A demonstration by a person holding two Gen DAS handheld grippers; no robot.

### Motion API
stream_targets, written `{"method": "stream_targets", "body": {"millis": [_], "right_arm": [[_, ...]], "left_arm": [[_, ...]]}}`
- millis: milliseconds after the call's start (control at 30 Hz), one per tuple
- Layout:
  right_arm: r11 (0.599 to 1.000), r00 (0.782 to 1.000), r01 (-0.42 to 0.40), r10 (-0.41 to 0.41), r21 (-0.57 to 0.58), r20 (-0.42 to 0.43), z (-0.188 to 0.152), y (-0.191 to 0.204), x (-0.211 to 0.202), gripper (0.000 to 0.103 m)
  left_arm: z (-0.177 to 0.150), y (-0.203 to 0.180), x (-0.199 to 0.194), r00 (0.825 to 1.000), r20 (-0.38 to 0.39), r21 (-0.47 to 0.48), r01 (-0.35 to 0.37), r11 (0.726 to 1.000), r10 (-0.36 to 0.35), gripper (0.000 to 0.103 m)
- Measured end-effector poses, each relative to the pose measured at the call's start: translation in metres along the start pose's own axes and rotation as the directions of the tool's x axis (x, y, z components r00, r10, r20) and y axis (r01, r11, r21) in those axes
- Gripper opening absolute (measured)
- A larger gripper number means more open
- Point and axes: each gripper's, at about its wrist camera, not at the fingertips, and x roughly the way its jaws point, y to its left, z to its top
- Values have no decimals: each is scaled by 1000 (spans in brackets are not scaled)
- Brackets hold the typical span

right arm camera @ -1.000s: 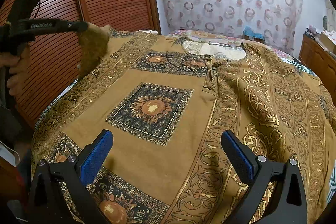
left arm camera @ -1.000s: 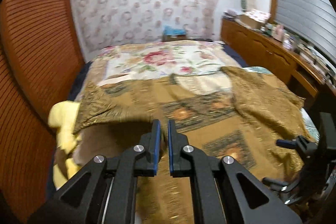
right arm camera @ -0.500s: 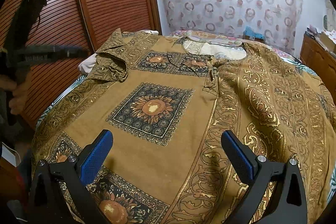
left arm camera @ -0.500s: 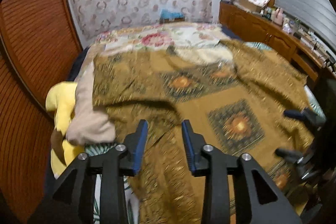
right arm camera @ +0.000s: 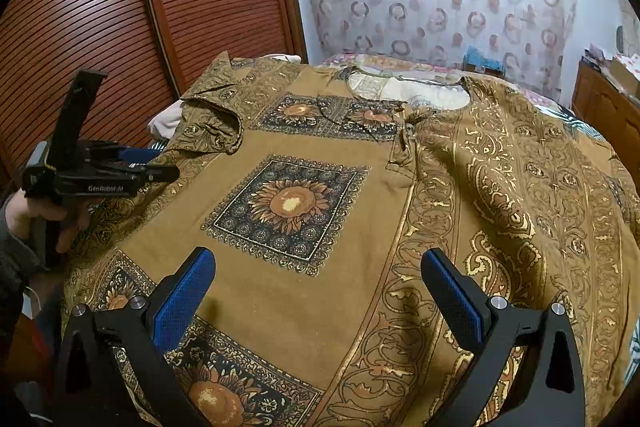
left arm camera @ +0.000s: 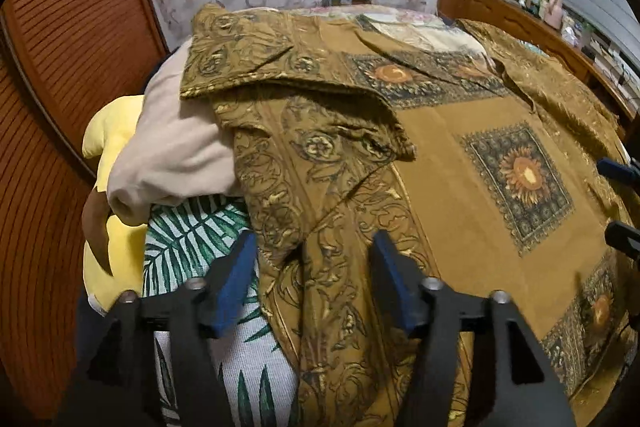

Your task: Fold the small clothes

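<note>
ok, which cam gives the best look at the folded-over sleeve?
Left wrist: the sleeve fills the near centre, its folded edge and creases clear, lying on the shirt. Right wrist shows the same sleeve smaller, far left, beyond the left hand-held gripper.

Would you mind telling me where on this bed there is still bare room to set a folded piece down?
Very little. The brown sunflower-print garment covers most of the bed. The only bare patch is the palm-leaf sheet at the left edge, bordered by the garment's hem, the beige cloth and the yellow plush toy. The left gripper, fingers opening, hangs over it.
</note>
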Motion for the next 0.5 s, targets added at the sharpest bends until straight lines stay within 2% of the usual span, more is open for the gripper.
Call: {"method": "stream_targets", "body": {"millis": [100, 267, 400, 500], "right_arm": [[1000, 1000, -1, 1, -4, -7, 1, 0, 0, 102], [1000, 1000, 1, -1, -8, -5, 11, -3, -2, 102], [998, 1000, -4, 5, -61, 21, 37, 6, 0, 99], [992, 998, -22, 29, -128, 53, 60, 21, 9, 96]], "left_arm": [[-4, 13, 2, 999, 25, -67, 31, 997, -30, 83], [-5, 8, 0, 999, 30, -49, 21, 999, -20, 84], [-3, 10, -3, 999, 21, -58, 31, 998, -30, 84], [-7, 21, -23, 995, 83, -106, 60, 993, -51, 84]]}}
